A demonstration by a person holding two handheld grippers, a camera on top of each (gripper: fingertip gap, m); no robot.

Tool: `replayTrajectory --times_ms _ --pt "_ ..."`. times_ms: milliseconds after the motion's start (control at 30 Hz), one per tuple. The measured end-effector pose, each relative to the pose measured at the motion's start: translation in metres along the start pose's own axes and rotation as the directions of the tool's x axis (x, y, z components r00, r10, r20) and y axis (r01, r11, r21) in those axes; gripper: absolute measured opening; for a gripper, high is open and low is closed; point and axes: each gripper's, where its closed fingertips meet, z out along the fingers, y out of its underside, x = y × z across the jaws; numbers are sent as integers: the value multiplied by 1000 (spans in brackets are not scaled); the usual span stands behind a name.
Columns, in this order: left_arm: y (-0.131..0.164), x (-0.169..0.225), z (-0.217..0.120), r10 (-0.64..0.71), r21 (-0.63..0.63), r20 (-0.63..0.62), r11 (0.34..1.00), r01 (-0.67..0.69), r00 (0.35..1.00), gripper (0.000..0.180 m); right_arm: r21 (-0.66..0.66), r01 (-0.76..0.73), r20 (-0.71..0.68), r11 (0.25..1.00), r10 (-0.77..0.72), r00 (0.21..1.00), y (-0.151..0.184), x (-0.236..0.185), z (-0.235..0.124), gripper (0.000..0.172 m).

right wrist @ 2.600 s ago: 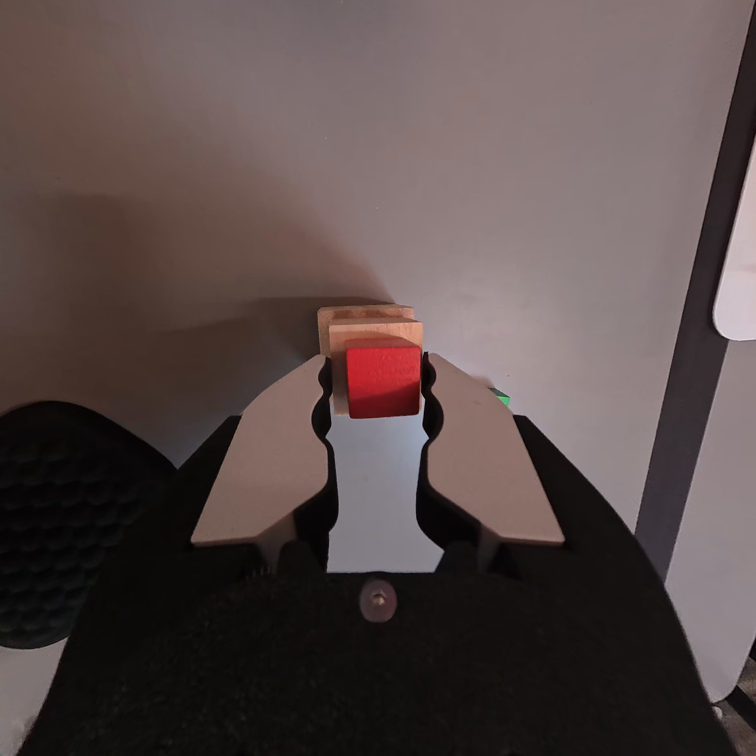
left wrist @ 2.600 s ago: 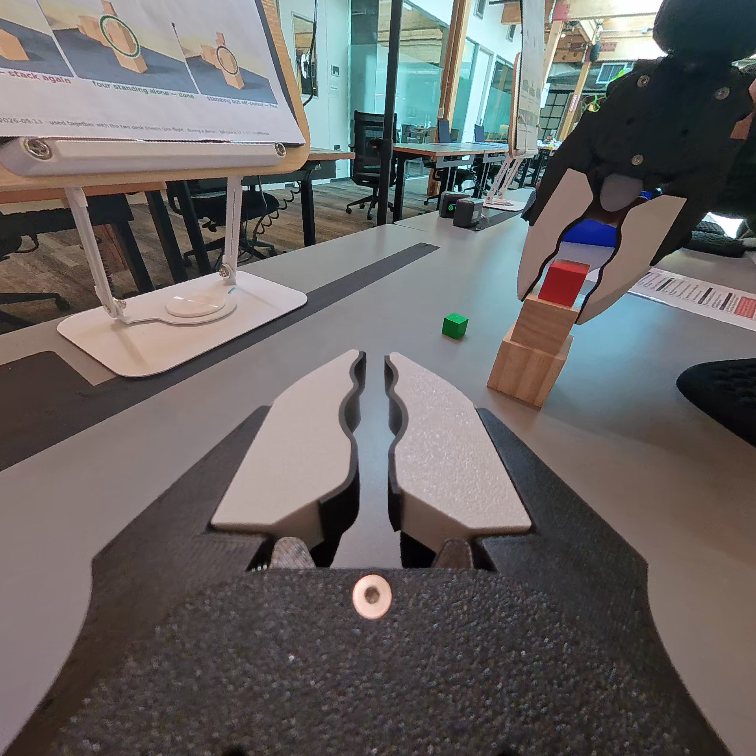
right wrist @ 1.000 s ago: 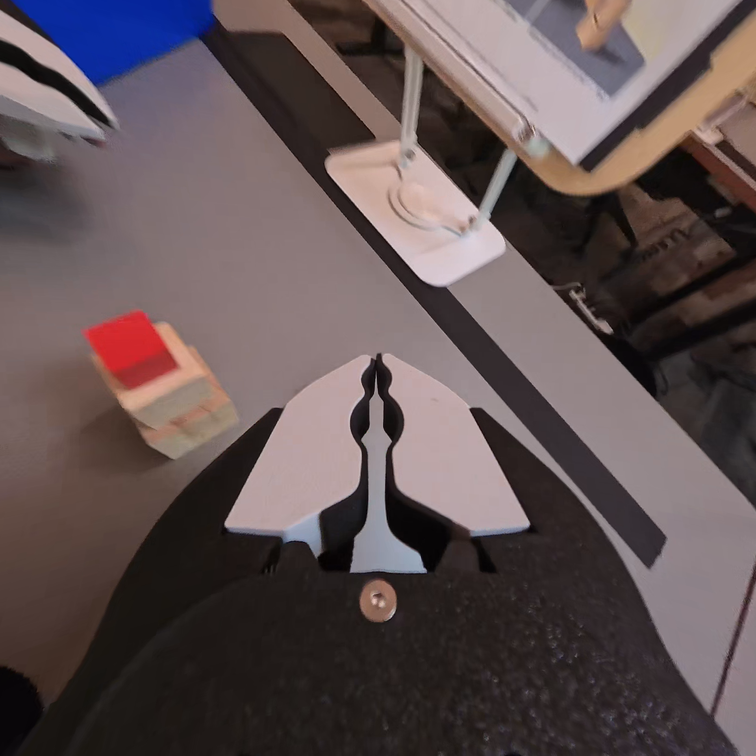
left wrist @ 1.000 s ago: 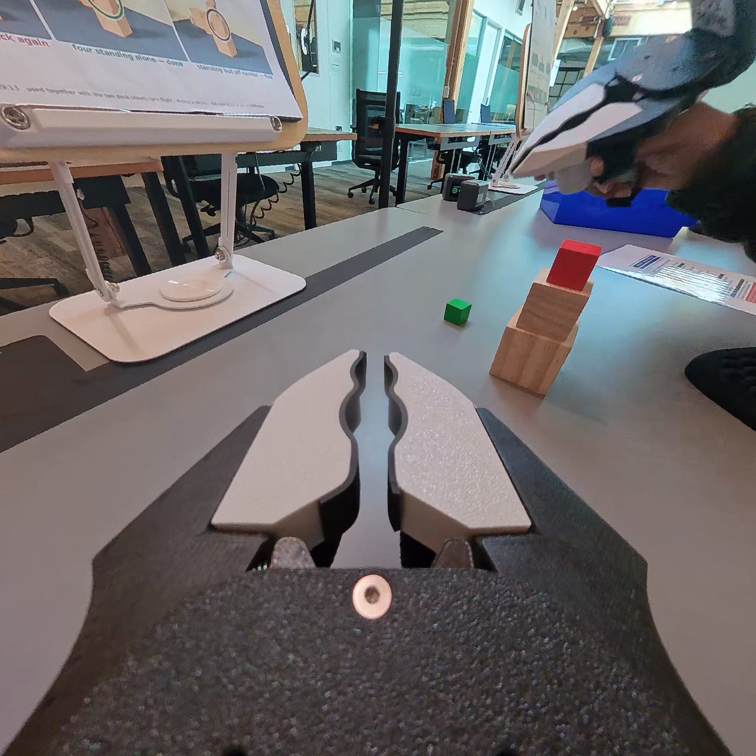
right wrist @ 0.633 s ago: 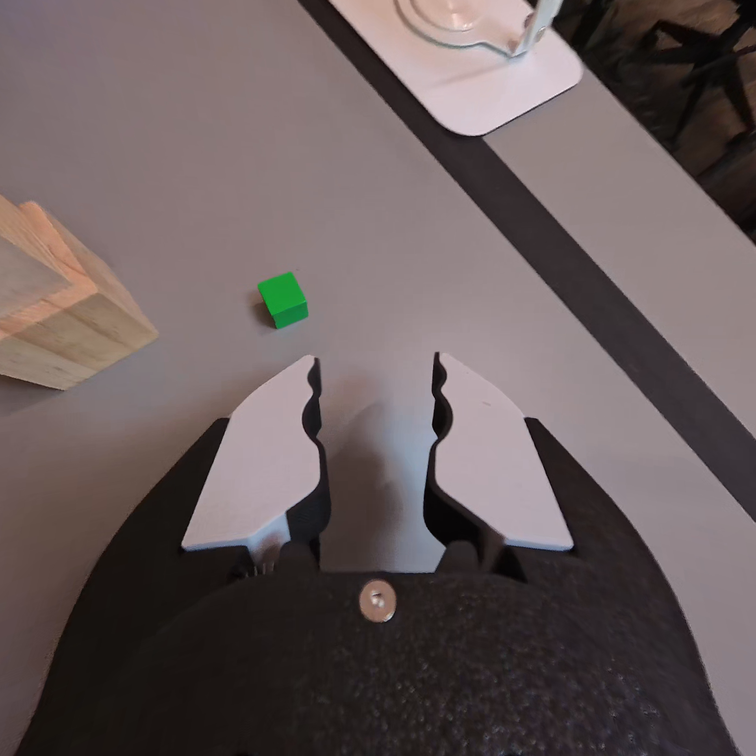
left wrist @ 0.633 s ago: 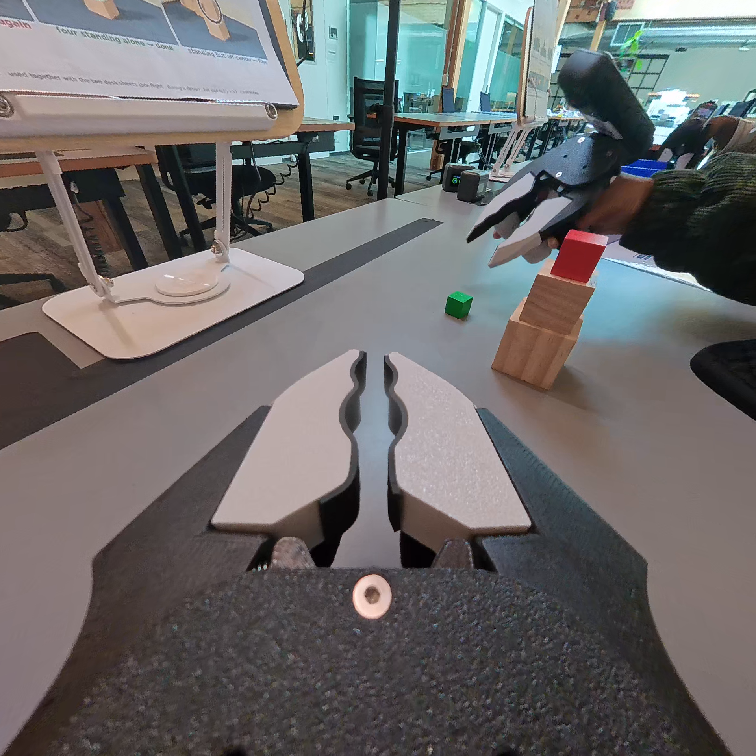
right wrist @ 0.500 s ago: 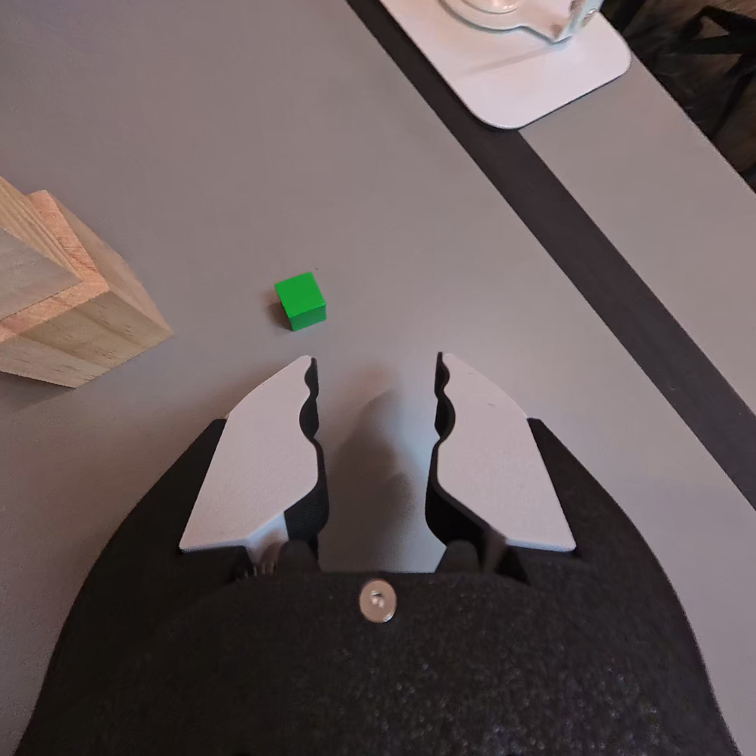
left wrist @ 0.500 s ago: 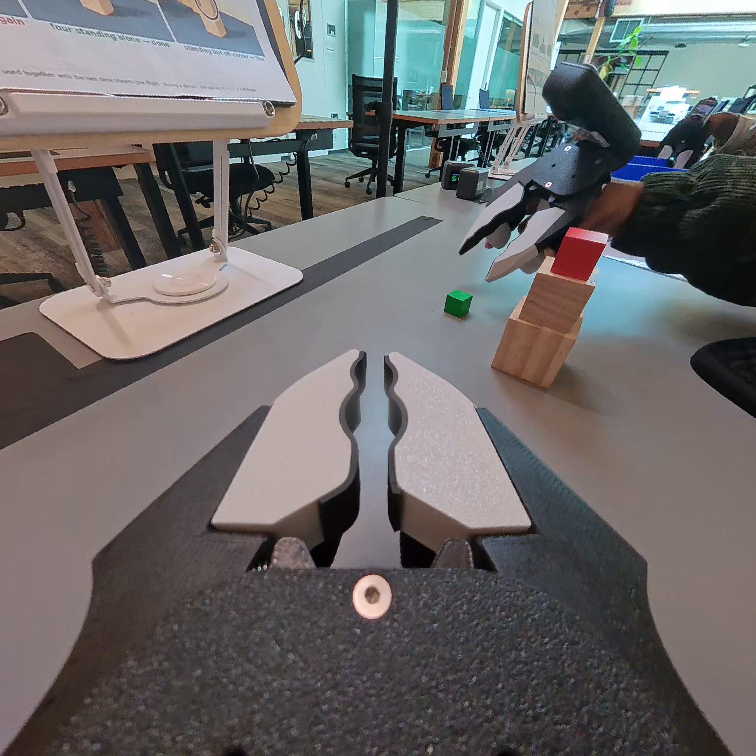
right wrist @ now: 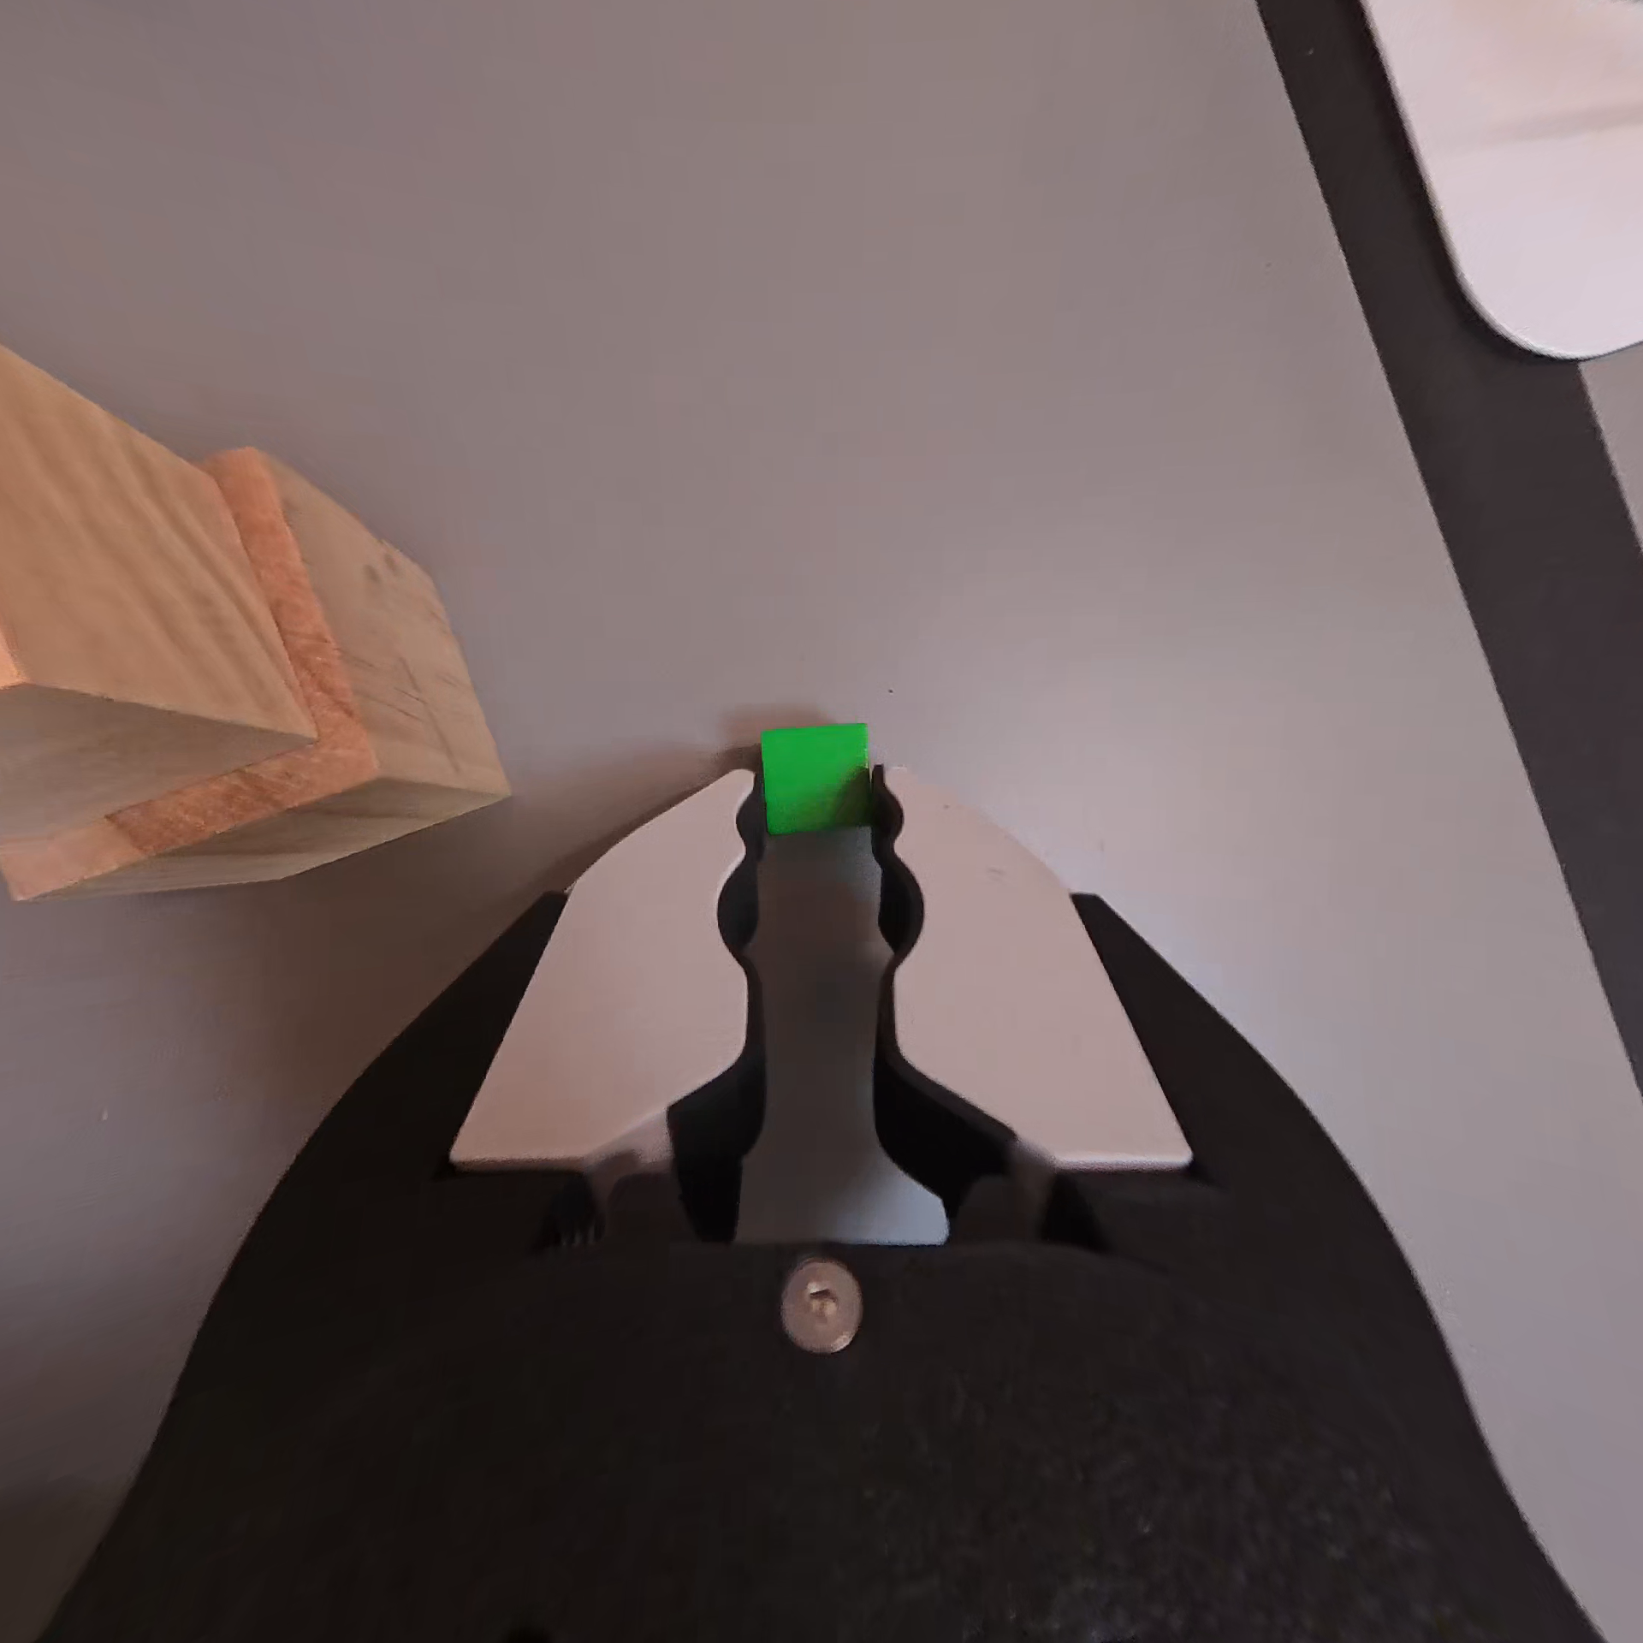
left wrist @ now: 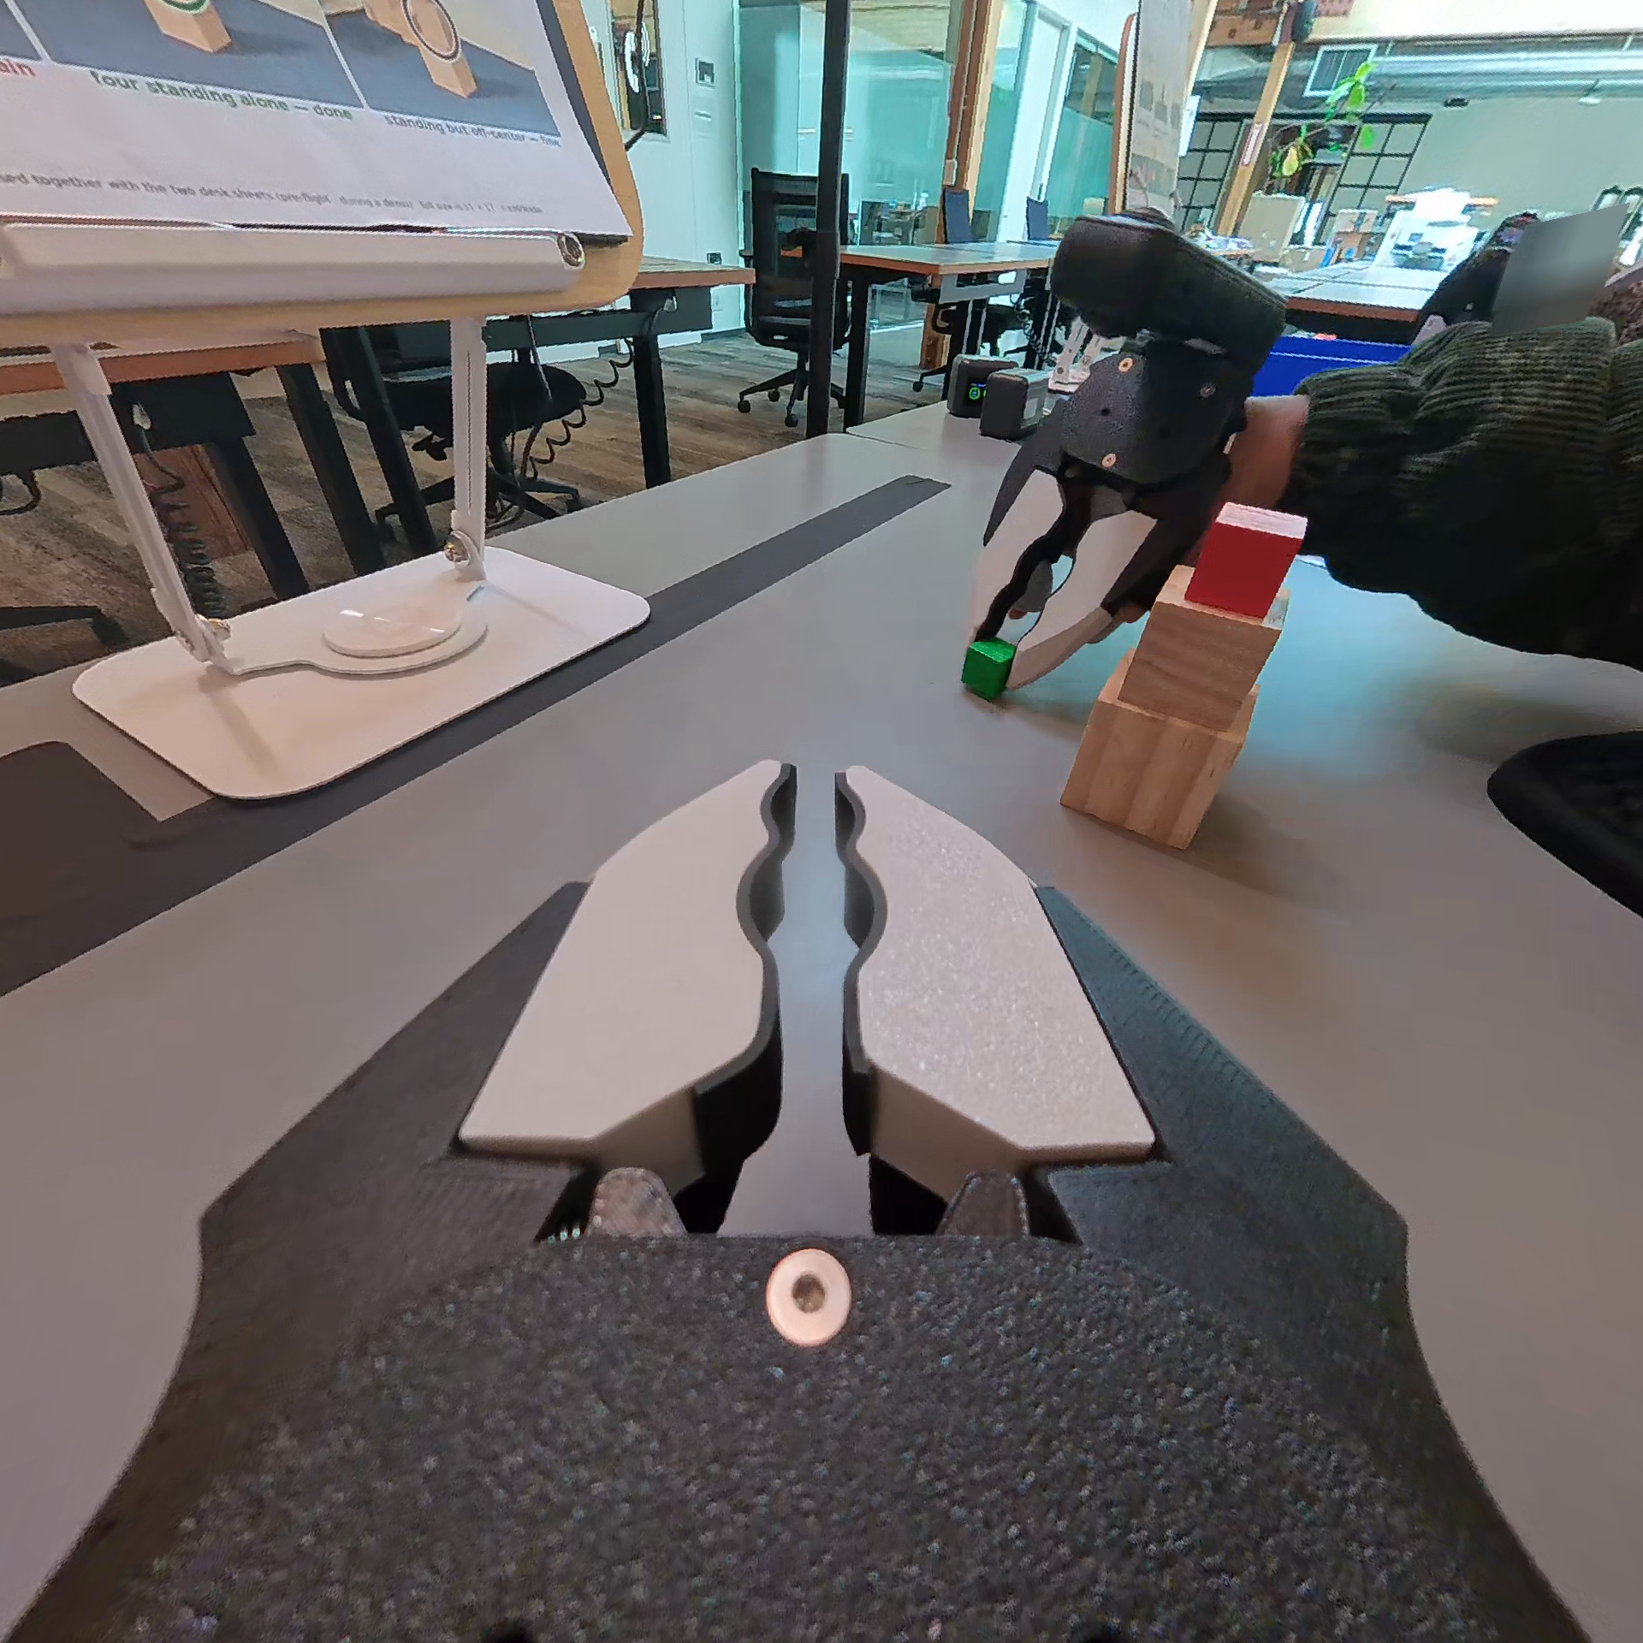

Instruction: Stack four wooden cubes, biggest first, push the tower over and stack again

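While the left gripper (left wrist: 811, 782) hovers low over the near table (left wrist: 444, 889), fingers nearly together on nothing, the right gripper (right wrist: 816, 782) farther off clamps its fingers on the green cube (right wrist: 813, 778) resting on the table, just left of the stacked wooden blocks (left wrist: 1156, 738) topped by a red cube (left wrist: 1245, 560).

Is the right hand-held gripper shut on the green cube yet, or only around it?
Shut on it: in the right wrist view both fingertips of the right hand-held gripper press the sides of the green cube, which sits on the grey table.
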Motion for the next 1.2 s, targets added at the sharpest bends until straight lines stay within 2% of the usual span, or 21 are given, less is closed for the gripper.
replayTrajectory --times_ms 100,267,400,533,767,933,1200 --pt "0 0 0 -1 1 0 1000 1 1000 8 34 36 4 999 -36 999 -16 -3 -19 23" --pt "-2 1 -1 3 10 -3 1000 -3 1000 8 99 110 -12 989 -109 994 -59 -12 -71 22" --pt "-6 3 -3 -4 33 -18 999 5 1000 9 148 177 -5 973 -179 984 -96 -31 -110 23" --pt "-14 8 -6 -14 80 -51 997 18 999 11 174 233 17 957 -239 971 -120 -55 -133 23" --pt "-19 10 -9 -20 109 -67 994 28 998 13 135 289 65 948 -299 952 -124 -85 -131 23" --pt "-24 9 -14 -25 137 -63 990 34 998 0 101 286 97 953 -296 950 -118 -93 -119 23" --pt "-29 7 -16 -37 159 -63 986 47 997 0 41 293 133 955 -296 946 -101 -99 -104 23"
